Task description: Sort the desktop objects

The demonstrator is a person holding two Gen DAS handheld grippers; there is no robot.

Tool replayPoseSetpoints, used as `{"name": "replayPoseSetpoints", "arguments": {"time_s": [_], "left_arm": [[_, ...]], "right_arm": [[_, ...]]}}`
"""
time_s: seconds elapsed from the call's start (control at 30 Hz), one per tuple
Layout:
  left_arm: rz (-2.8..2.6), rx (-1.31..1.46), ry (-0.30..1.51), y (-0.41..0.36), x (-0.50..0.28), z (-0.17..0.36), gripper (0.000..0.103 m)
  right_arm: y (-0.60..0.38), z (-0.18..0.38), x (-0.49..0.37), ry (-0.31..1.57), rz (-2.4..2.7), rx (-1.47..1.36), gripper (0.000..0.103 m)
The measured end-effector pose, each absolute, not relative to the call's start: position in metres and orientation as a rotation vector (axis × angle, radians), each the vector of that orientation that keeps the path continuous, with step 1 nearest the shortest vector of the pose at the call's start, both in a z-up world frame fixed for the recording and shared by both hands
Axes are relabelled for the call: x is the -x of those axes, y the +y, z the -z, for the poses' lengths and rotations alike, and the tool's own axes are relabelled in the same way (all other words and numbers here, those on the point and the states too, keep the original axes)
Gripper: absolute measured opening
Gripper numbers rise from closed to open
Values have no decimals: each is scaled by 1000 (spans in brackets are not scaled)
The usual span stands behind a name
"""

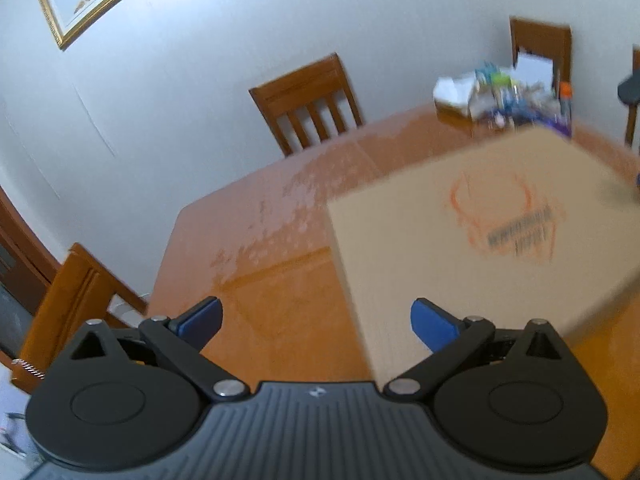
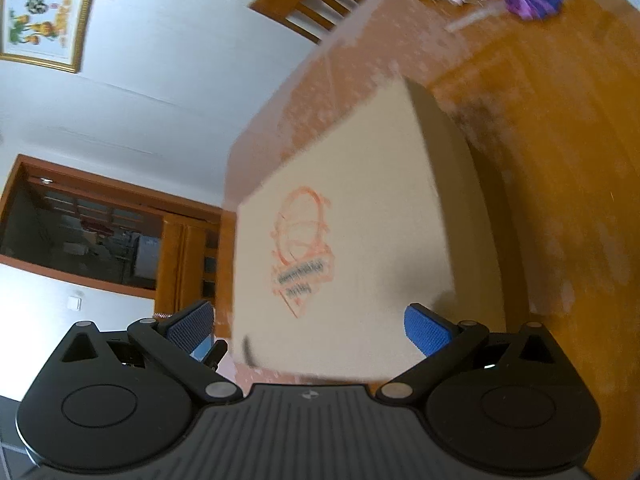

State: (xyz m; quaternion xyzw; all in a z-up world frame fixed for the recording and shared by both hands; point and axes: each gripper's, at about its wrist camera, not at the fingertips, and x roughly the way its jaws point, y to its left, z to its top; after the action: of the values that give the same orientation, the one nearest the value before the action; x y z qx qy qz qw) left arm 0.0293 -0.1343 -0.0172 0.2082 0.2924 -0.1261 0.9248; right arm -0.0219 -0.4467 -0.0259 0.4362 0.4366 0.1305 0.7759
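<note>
Cardboard, a flat tan box (image 1: 472, 236) printed with an orange emblem, lies on the glossy orange-brown wooden surface (image 1: 256, 240), to the right of the left gripper (image 1: 316, 320) and just ahead of the right gripper (image 2: 308, 328). Both sets of blue-padded jaws stand wide apart with nothing held between them. At the far right end of the surface sits a blurred heap of small mixed objects (image 1: 508, 96). Brown slatted wooden chairs (image 1: 308, 100) stand along the white wall.

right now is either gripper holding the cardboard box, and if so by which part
Nothing is held. The left gripper and right gripper both stand open, pads clear of the cardboard box, which lies flat on the table.
</note>
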Motion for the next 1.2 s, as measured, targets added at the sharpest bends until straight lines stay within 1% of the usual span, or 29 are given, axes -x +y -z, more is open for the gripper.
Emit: {"name": "replayPoseSetpoints", "arguments": {"time_s": [0.17, 0.37, 0.73, 0.87, 1.1, 1.2], "left_arm": [[243, -238, 623, -131, -71, 14, 101], [210, -106, 732, -116, -104, 29, 101], [186, -96, 817, -115, -117, 52, 101], [181, -32, 840, -110, -120, 56, 103], [179, -51, 828, -114, -120, 53, 103], [191, -68, 790, -113, -112, 43, 103]], "right_arm": [[-443, 9, -7, 871, -248, -820, 103], [-442, 18, -26, 899, -206, -754, 103], [-440, 32, -32, 925, -207, -742, 103], [-442, 33, -34, 923, -219, -749, 103], [-446, 34, -32, 908, -221, -779, 103], [-450, 30, -28, 894, -194, -794, 103]]}}
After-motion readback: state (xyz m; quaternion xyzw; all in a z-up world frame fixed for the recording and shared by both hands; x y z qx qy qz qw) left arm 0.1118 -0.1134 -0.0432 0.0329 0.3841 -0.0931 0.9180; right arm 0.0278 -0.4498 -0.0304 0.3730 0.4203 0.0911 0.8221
